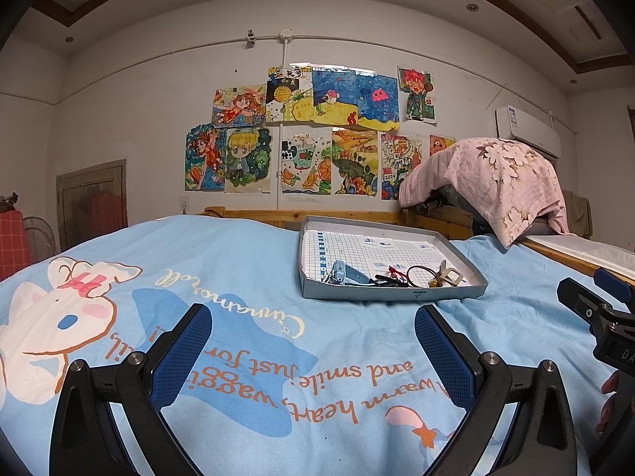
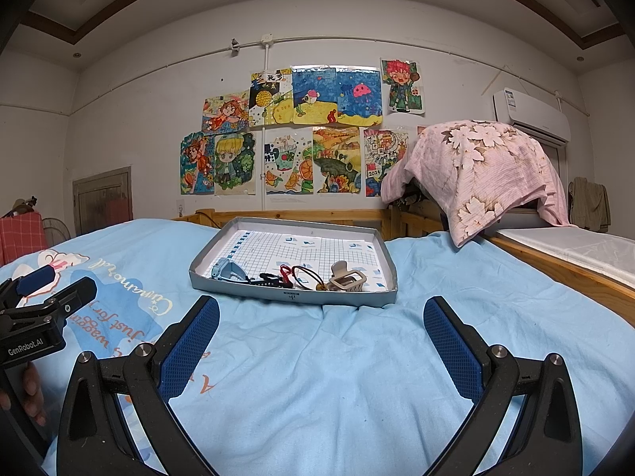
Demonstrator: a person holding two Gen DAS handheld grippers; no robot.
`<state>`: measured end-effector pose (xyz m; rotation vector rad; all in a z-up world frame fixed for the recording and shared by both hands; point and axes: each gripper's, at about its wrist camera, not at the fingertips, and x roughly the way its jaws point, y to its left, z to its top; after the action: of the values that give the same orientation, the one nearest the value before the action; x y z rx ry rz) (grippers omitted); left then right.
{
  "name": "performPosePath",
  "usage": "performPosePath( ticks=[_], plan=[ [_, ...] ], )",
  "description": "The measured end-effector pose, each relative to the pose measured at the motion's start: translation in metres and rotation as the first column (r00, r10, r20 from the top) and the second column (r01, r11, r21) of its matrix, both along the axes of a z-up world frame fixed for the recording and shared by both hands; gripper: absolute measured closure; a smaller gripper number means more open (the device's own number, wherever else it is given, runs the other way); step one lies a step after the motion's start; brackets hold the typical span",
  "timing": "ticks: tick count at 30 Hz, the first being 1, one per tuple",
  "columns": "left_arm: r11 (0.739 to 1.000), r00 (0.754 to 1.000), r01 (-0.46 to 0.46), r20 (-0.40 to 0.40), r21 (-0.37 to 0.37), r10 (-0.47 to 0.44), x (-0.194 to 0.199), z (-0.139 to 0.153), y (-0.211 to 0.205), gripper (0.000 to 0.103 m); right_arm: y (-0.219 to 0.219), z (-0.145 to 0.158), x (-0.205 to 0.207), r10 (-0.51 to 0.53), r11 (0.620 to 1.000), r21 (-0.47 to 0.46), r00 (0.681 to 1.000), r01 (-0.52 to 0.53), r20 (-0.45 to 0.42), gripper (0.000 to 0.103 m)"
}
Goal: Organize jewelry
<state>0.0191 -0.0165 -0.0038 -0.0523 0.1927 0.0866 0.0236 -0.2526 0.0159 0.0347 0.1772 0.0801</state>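
Jewelry sits in a shallow grey tray (image 2: 291,297) on my bed's blue sheet (image 2: 357,377), ahead of both my grippers. All the pieces are bunched along the tray's near edge. From the right wrist view, a blue clip (image 2: 227,269) lies at the left end, a black piece (image 2: 272,279) just beside it, then a dark cord loop (image 2: 306,277) with a red bit, and a beige claw clip (image 2: 348,279) at the right end. The far part of the tray shows only its gridded paper lining. From the left wrist view the same row reads blue clip (image 1: 344,273), black piece (image 1: 387,281), cord loop (image 1: 420,273), beige claw clip (image 1: 450,275), with the tray (image 1: 393,291) lying ahead and to the right.

My left gripper (image 1: 313,351) is spread wide, nothing between its blue pads, hovering over the printed part of the sheet (image 1: 246,277), well short of the tray. My right gripper (image 2: 321,343) is spread wide too and holds nothing, pointed nearly straight at the tray but apart from it. Each gripper shows at the edge of the other's view: the right one (image 1: 591,297) at the far right, the left one (image 2: 47,289) at the far left.

Behind the tray runs a wooden bed rail (image 2: 297,214), and drawings (image 2: 293,127) cover the wall. A pink floral cloth (image 2: 488,170) drapes over something at the right.
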Motion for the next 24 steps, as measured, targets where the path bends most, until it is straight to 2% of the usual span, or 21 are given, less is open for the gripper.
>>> performPosePath(
  ticks=[24],
  plan=[
    [1.0, 1.0, -0.015, -0.001, 0.012, 0.015, -0.0008, 0.0004, -0.0014, 0.0, 0.0002, -0.0001, -0.0004, -0.001, 1.0, 0.001, 1.0, 0.001, -0.001, 0.002]
  ],
)
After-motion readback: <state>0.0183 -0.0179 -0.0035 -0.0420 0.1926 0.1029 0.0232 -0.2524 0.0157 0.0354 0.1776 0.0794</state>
